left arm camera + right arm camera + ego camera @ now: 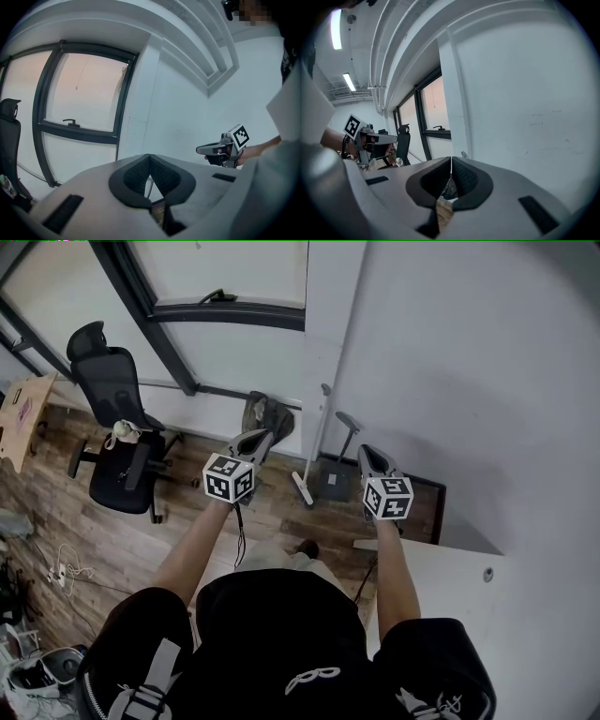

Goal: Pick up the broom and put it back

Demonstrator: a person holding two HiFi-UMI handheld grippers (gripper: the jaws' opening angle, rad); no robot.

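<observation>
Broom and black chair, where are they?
broom [314,432], head view, on its white handle.
office chair [111,385], head view, on its backrest.

The person's shirt [281,615] is black and short-sleeved, with a white logo [312,678] low in the frame. The grey left gripper [255,439] and right gripper [368,456] carry black-and-white marker cubes [228,477].
</observation>
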